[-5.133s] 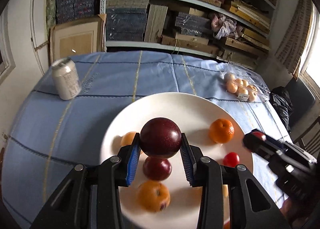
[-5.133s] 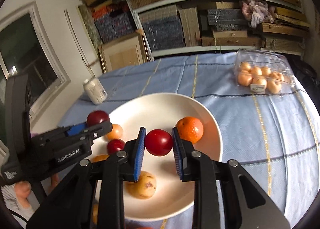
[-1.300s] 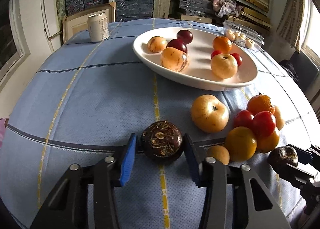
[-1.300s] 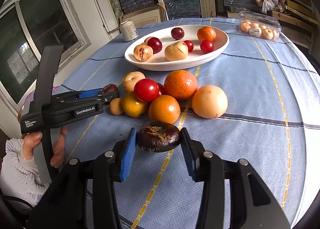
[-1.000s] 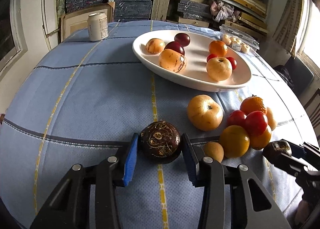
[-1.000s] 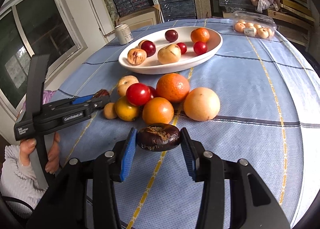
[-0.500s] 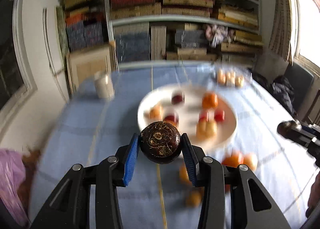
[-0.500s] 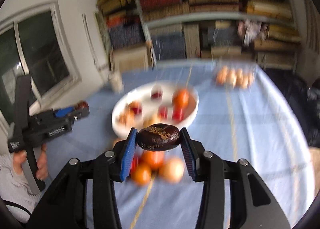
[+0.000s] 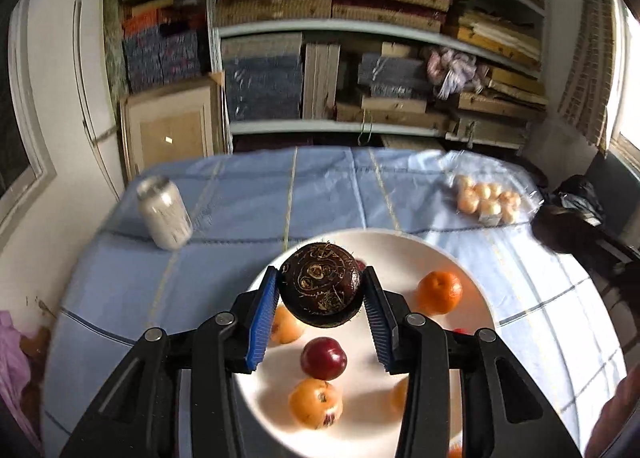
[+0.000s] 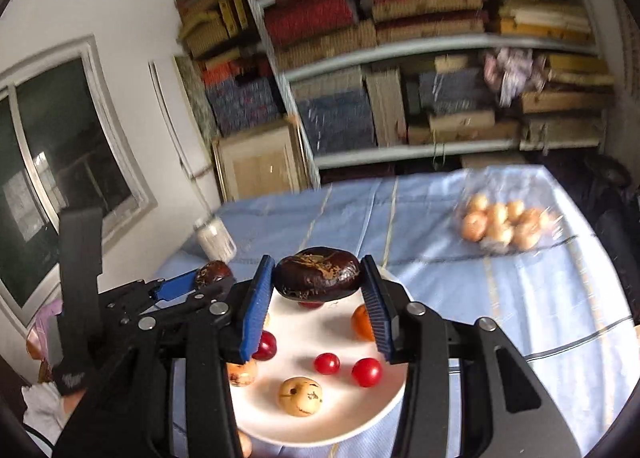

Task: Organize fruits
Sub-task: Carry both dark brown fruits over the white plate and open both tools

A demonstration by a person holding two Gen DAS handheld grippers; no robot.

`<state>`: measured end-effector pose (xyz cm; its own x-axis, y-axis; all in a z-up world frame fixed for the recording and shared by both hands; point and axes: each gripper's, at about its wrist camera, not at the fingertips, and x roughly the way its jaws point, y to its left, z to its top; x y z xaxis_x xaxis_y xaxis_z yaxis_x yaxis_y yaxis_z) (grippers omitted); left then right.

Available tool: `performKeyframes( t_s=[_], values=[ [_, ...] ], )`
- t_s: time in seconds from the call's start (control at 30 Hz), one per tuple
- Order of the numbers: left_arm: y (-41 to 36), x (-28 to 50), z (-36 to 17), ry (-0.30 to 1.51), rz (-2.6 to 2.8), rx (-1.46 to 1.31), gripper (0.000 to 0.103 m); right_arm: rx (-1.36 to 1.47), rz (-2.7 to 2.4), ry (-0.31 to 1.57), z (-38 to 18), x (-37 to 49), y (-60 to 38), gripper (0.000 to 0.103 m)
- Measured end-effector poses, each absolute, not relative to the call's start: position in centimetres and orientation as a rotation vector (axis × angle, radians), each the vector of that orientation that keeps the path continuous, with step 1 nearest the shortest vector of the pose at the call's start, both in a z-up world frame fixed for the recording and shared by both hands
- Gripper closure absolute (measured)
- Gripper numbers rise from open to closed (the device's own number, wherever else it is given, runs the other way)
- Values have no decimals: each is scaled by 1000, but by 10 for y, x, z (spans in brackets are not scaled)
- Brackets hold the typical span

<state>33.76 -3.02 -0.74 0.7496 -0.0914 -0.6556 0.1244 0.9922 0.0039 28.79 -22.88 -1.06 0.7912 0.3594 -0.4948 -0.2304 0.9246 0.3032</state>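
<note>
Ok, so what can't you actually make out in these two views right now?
- Left wrist view: the fruit behind the held dark fruit is hidden by it.
- Right wrist view: the orange is half covered by a pad.
- Both views: the can label is blurred.
- The packaged fruit is too blurred to identify.

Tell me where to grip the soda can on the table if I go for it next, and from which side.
Judging from its pose, take the soda can around its mid-body, one finger on each side, coming in level from the plate side. It stands upright and alone on the tablecloth, so its round wall is free all round.
</note>
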Motion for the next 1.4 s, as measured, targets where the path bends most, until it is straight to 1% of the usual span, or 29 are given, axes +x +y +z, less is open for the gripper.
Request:
performKeyframes(
  t_s=[0.1,0.23,0.33,0.6,1.2,1.23,1.3,1.33,1.37,1.4],
  values=[
    [-30,351,-31,741,-102,45,60,215,323,642,-39,312,-217,60],
    [-28,364,-50,767,-90,41,60,179,317,718,-67,328,-209,60],
    [-24,370,-59,783,-101,13,60,165,308,745,-78,334,-207,60],
    [-28,374,-76,816,-119,46,60,94,315,808,-101,341,-187,60],
    [-32,370,-77,789,-92,78,60,92,304,829,-111,347,-188,59],
    [-32,370,-78,789,-91,79,59,93,304,831,-111,348,-188,59],
    [-31,370,-77,784,-80,79,50,96,302,826,-110,347,-189,59],
    [-30,369,-76,776,-71,80,43,97,298,823,-109,347,-190,57],
    [-30,369,-75,767,-61,83,39,98,295,820,-108,347,-190,56],
    [-29,369,-74,765,-60,80,38,101,292,815,-107,346,-192,54]
  ],
)
